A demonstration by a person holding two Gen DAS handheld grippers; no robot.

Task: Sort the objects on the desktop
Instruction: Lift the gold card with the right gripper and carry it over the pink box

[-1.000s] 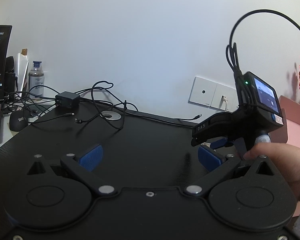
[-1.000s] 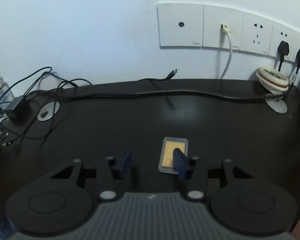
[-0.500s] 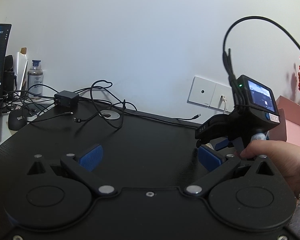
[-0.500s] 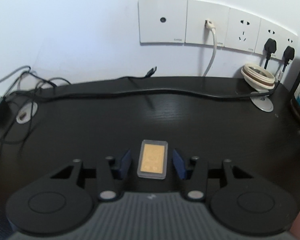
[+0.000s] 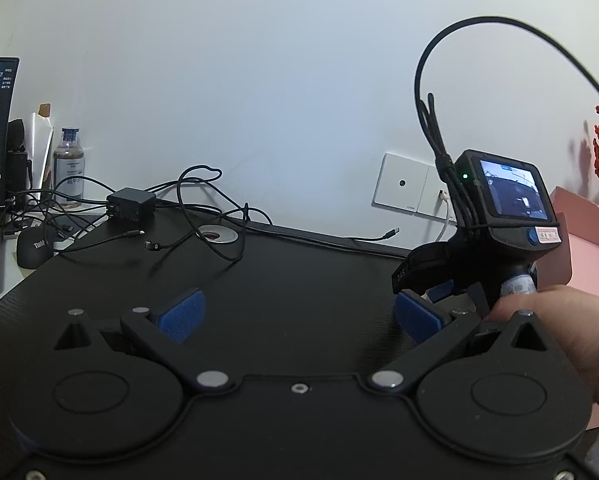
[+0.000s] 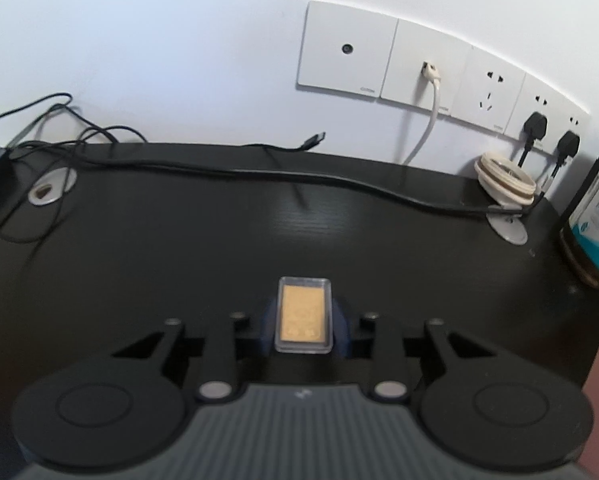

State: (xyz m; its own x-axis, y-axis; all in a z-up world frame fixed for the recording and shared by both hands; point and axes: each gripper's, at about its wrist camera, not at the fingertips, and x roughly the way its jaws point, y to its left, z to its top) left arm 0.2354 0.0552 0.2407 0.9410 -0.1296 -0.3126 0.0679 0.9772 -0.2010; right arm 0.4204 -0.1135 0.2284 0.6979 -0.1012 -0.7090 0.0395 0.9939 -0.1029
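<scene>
**Right gripper clamped on the clear-cased gold card**

While my right gripper point(image 6: 302, 330) sits low over the black desk point(image 6: 219, 248), its two blue pads have closed in on either side of a small clear case holding a gold card point(image 6: 302, 315). I see the case pinched flat between them, its long axis running straight forward along the fingers and its far end poking out past the tips toward the wall sockets point(image 6: 419, 68). I cannot tell whether it is lifted or touching the desk.

On my left view, the left gripper point(image 5: 299, 316) has its blue pads spread wide apart with nothing between them, only bare desk. At the right of that view I can see the right gripper's body with its small lit screen point(image 5: 513, 192), a hand point(image 5: 559, 320) wrapped round its grip, and a pink box point(image 5: 587, 240) just behind.

A brown bottle with a blue label point(image 6: 597, 220) stands at the desk's right edge, well apart from the card. Black cables point(image 5: 187, 216) and a charger block point(image 5: 131, 202) lie far left.
</scene>
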